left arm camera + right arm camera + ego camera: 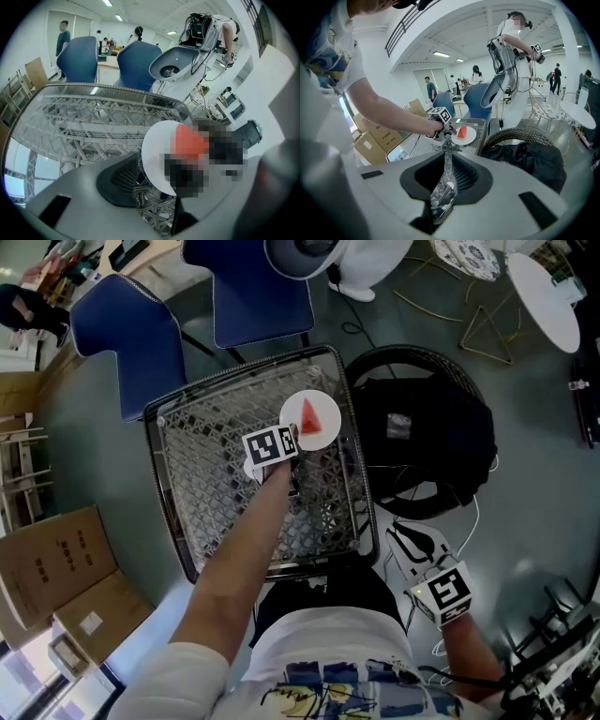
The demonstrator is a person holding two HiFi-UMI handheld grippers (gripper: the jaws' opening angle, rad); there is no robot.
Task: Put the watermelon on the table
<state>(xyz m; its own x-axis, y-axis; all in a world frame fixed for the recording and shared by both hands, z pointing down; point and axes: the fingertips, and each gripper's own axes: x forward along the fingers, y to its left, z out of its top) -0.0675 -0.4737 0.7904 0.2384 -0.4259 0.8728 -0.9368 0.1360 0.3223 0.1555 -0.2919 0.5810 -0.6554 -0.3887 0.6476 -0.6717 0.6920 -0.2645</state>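
L gripper jaws clamp plate rim w/ watermelon, over glass counter; R gripper jaws closed, empty.

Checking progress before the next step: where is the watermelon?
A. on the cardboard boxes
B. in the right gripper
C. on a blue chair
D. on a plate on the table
D: the watermelon lies on the white plate, which sits at the far right corner of the table.
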